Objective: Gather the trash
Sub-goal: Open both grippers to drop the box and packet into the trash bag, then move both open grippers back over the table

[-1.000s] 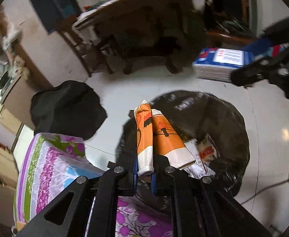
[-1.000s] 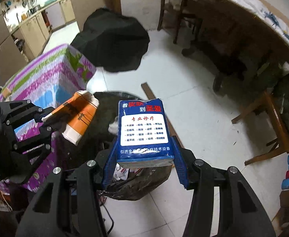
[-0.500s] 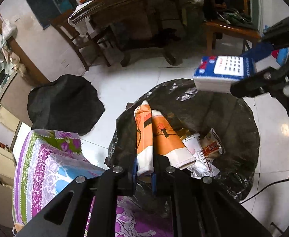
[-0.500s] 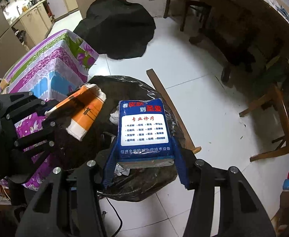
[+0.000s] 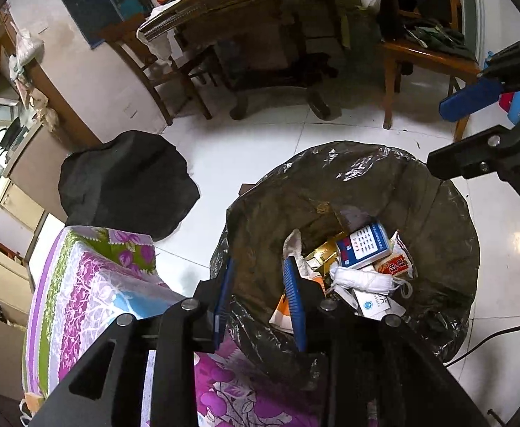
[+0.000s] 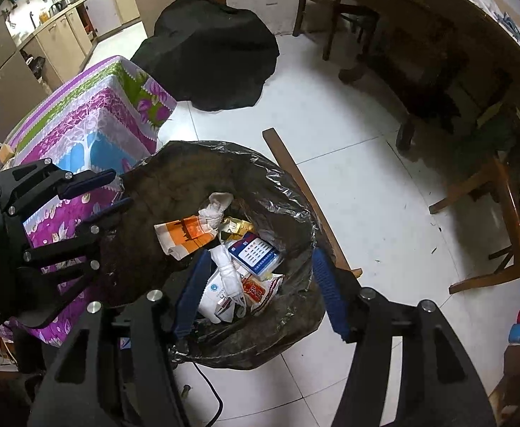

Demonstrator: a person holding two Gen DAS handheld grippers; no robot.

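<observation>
Both hand-held grippers emptied within the last moment: left hand-held gripper spread apart over the black trash bag, jaws just opened, nothing between the blue pads; right hand-held gripper likewise parted wider, jaws just opened, bare. Released the orange-and-white wrapper, held a second ago by the left, now lying inside the bag against its near wall. Dropped too the blue packet, carried half a second ago by the right, now resting on the heap beside a white knotted cloth and a red-printed snack pouch. Counted, on this showing, as two more pieces collected. Left outside the bag: a wooden slat on the floor touching its rim, a dark cloth heap well apart, and the floral-covered surface just beside. Judged next as a search for further trash.
</observation>
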